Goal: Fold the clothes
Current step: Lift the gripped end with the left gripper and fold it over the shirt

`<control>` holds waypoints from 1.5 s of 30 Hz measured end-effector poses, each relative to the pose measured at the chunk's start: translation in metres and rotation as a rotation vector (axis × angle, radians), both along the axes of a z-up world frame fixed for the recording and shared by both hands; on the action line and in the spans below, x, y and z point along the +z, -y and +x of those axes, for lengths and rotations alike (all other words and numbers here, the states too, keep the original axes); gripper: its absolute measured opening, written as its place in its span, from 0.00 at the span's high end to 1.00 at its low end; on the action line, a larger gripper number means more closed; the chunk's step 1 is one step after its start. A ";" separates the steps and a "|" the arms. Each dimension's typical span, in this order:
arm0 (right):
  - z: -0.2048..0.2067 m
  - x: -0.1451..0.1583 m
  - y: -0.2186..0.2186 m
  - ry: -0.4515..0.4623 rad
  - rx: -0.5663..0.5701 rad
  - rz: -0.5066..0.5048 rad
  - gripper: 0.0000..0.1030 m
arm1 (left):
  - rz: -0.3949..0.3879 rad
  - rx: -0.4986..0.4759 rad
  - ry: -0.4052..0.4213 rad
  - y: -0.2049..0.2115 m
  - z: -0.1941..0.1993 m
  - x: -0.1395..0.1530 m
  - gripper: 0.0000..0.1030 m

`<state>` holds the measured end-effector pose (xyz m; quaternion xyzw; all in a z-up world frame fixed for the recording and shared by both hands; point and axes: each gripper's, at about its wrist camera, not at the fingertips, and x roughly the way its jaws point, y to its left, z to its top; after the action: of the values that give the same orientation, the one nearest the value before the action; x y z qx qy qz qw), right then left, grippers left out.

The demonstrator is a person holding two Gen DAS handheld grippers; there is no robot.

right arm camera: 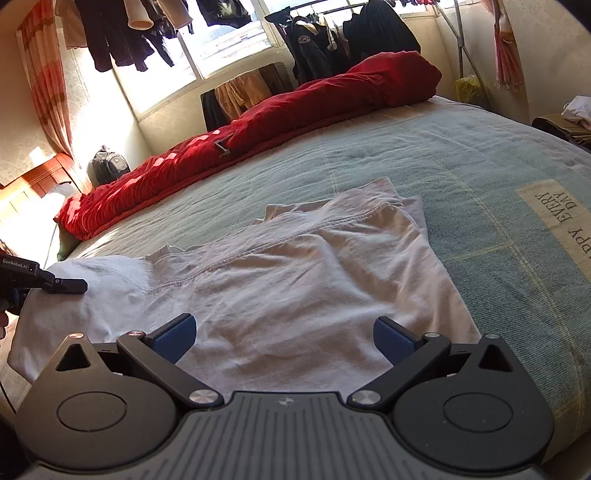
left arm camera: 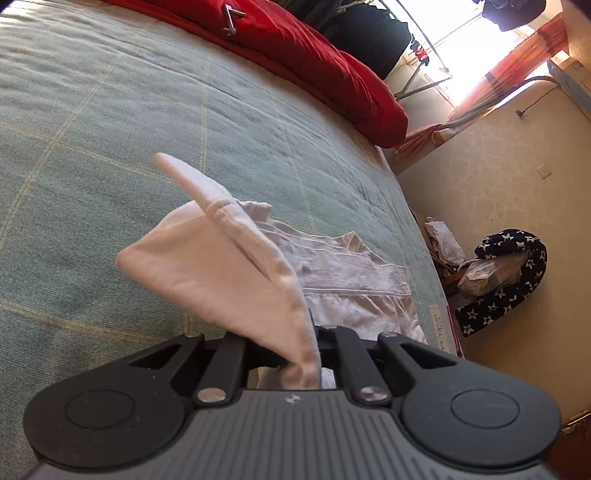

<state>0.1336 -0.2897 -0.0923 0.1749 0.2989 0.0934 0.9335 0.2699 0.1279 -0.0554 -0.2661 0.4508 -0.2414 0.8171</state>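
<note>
Left wrist view first: the left claw [left arm camera: 295, 369] is pinched tight on an edge of the white garment [left arm camera: 354, 291], and the cloth stands up in a loose flap right in front of the lens. The rest of it lies crumpled on the bed [left arm camera: 129, 122], close to the bed's edge on that side. So I'd say the fold is only getting started: one corner is lifted, nothing is laid over yet. A red duvet [left arm camera: 314, 62] is bunched along the far side, well apart from the garment. Down on the floor by the bed sits a dark star-print cloth [left arm camera: 506, 280] over some bags, not in the way.

Right wrist view: the right claw [right arm camera: 284, 339] is spread wide and hangs just over the near hem of the white garment [right arm camera: 295, 280], gripping nothing. From here the garment looks mostly spread out but wrinkled, with one layer rumpled over another near the top. The left claw [right arm camera: 70, 286] shows at the left edge, on the cloth. Still to do, as I read it: smoothing, then all the actual folds. Plenty of bare bed [right arm camera: 461, 166] around it. The red duvet [right arm camera: 295, 107] and the hanging clothes [right arm camera: 122, 33] by the window stay clear.
</note>
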 end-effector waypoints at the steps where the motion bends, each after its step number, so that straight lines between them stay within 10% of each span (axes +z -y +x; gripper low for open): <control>1: -0.001 0.001 0.002 0.006 -0.001 0.002 0.00 | -0.001 -0.001 0.003 0.004 0.000 0.003 0.94; 23: -0.024 0.012 0.030 0.088 0.045 0.015 0.00 | -0.182 0.073 -0.004 0.097 0.008 0.026 0.94; 45: -0.040 0.016 0.054 0.126 0.022 0.028 0.00 | -0.144 0.010 -0.117 0.198 0.034 0.009 0.93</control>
<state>0.0935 -0.3441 -0.0768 0.1784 0.2400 0.1186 0.9469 0.3042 -0.0699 -0.0469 -0.3403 0.4777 -0.2531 0.7694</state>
